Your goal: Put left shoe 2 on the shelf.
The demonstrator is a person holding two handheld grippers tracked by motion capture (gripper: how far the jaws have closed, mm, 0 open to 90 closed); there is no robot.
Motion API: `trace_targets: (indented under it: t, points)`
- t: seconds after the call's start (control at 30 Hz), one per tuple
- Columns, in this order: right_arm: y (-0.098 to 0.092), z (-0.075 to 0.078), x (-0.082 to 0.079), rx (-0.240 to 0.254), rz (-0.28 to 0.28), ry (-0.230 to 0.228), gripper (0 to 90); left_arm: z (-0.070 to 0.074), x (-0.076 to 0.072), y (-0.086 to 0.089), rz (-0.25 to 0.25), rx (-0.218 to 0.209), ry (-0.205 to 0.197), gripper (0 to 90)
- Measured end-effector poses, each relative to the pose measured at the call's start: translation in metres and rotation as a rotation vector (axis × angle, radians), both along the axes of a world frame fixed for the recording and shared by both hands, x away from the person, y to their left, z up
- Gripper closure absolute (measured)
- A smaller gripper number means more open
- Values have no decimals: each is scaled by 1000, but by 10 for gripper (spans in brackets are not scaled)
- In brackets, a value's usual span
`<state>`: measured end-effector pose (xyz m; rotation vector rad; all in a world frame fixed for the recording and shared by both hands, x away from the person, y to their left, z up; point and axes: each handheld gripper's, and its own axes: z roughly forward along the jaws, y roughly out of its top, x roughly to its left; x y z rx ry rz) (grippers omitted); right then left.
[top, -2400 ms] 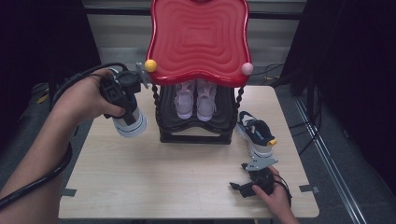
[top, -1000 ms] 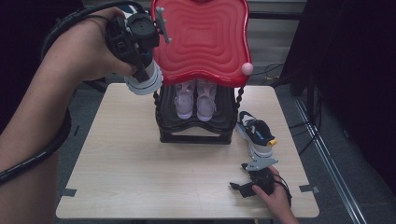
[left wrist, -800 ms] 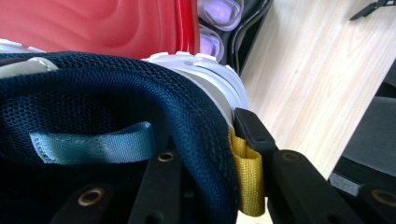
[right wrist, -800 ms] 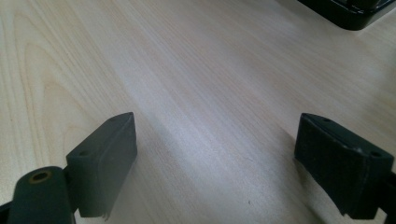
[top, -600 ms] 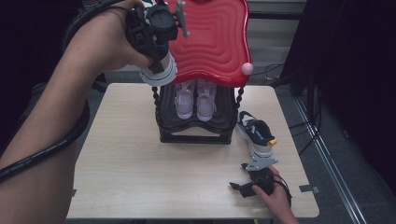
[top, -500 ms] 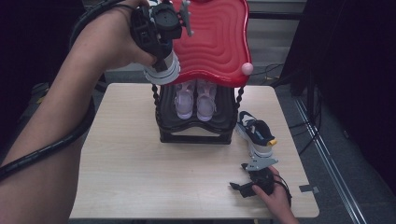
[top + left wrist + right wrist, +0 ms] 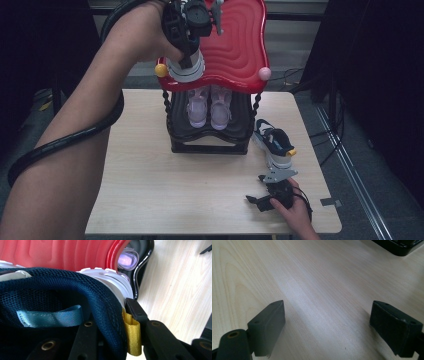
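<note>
A: Shoe (image 7: 62, 315), navy mesh with a yellow heel tab, sits clamped at its collar in the left gripper (image 7: 112, 332), above the red rack top's (image 7: 235, 45) left edge.

B: We note the right gripper (image 7: 327, 327) low at the table's (image 7: 165, 185) near right, jaws spread wide, empty. Its mate (image 7: 272, 142) lies right of the rack.

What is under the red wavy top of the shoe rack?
Under the red top, a pair of pale lilac sneakers stands side by side on the black shelf, toes toward the camera. Their heels and the shelf's rear part are covered by the top.
</note>
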<state>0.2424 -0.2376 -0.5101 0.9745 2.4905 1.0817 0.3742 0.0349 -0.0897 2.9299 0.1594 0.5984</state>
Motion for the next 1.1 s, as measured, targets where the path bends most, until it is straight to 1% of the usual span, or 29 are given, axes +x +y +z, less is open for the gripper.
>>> trace_targets:
  t: [0.07, 0.1, 0.17, 0.2, 0.27, 0.33, 0.37, 0.5, 0.57, 0.7, 0.73, 0.83, 0.97, 1.03, 1.1]
  points:
    - [0, 0, 0, 0, 0, 0, 125, -2, 5, -3, -11, 14, -9, 725]
    - [0, 0, 0, 0, 0, 0, 125, -3, 7, -5, -15, 13, -14, 725]
    - [0, 0, 0, 0, 0, 0, 125, -5, 13, -9, -29, 21, -8, 724]
    - [0, 0, 0, 0, 0, 0, 125, -6, 15, -10, -32, 17, -14, 723]
    - [0, 0, 0, 0, 0, 0, 125, -7, 20, -14, -41, 29, -27, 720]
    - [0, 0, 0, 0, 0, 0, 126, -8, 24, -17, -41, 24, -39, 720]
    - [0, 0, 0, 0, 0, -1, 125, -8, 26, -18, -45, 31, -41, 719]
    - [0, 0, 0, -2, 1, 2, 125, -10, 34, -21, -51, 28, -32, 717]
    - [0, 0, 0, -1, 1, 2, 126, -11, 38, -22, -63, 38, -32, 715]
    - [0, 0, 0, -2, 1, 1, 125, -14, 43, -24, -79, 38, -29, 713]
    - [0, 0, 0, -2, 1, 2, 125, -14, 44, -25, -84, 41, -30, 712]
    - [0, 0, 0, -1, -1, 4, 125, -17, 45, -27, -101, 35, -15, 710]
    - [0, 0, 0, -1, -1, 4, 125, -20, 48, -28, -108, 33, -11, 704]
    - [0, 0, 0, -1, -1, 4, 125, -20, 48, -28, -111, 36, -18, 702]
    - [0, 0, 0, -1, -1, 3, 125, -21, 50, -27, -112, 38, -9, 699]
